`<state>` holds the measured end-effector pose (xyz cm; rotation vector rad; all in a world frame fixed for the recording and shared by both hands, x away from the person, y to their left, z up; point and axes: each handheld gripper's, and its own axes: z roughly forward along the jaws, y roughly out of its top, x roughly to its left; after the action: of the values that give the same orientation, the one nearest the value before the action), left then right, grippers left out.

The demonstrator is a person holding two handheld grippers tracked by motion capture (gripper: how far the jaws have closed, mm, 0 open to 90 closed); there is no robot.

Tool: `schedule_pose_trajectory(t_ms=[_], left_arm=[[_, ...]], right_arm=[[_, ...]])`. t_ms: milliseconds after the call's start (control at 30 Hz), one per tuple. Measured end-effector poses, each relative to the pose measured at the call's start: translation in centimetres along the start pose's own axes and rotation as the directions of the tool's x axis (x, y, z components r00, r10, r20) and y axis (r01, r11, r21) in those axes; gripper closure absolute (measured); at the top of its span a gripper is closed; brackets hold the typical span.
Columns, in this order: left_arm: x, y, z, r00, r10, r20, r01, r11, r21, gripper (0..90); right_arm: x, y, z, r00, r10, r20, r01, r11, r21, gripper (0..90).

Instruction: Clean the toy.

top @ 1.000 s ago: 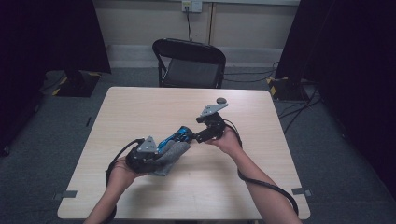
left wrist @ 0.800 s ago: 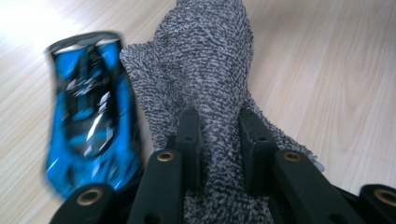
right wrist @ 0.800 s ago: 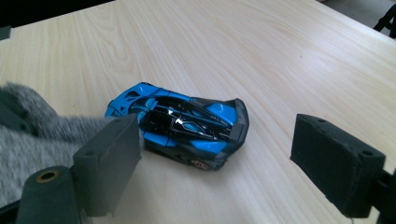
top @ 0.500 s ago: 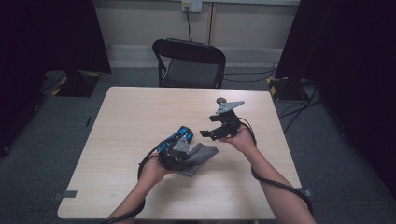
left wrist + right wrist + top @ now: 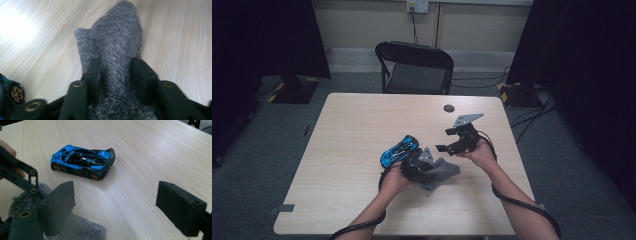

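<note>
A grey fuzzy cloth [image 5: 448,171] [image 5: 117,37] lies on the wooden table [image 5: 352,135], right of a blue and black toy car [image 5: 399,150] [image 5: 82,165]. My left gripper [image 5: 434,169] [image 5: 117,67] sits low over the cloth. Its jaws have just been opening, and the cloth lies loose between the parted pads [image 5: 94,72]. My right gripper [image 5: 443,141] [image 5: 117,197] hovers just beyond the cloth, open wide with nothing between its pads. It points towards the car. One corner of the cloth [image 5: 82,230] lies beneath it.
A small dark round object [image 5: 449,108] rests near the table's far edge. A black folding chair [image 5: 414,65] stands behind the table. Cables trail from both grippers over the near edge. Bare tabletop spreads to the left and the far side.
The left hand has slid right, carrying the cloth from the car's left to its right, and its jaws have parted. The right gripper drifted right. The car stayed about where it was.
</note>
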<state>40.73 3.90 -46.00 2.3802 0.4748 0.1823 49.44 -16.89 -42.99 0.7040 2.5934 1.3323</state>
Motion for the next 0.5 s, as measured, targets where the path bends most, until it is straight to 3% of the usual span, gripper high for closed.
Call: schedule_pose_trajectory(t_ms=[200, 500], left_arm=[[0.4, -0.8, -0.9, 0.9994, -0.031, -0.015, 0.031, 0.9995, -0.001, 43.7], [0.5, -2.9, -3.9, 0.9935, -0.105, -0.044, 0.103, 0.9937, -0.045, 37.4]], right_arm=[[0.7, -0.4, 0.2, 0.9994, -0.017, -0.029, 0.017, 1.0, 0.006, 14.9], [2.4, -0.6, 0.6, 0.9946, -0.059, -0.085, 0.061, 0.998, 0.02, 14.9]])
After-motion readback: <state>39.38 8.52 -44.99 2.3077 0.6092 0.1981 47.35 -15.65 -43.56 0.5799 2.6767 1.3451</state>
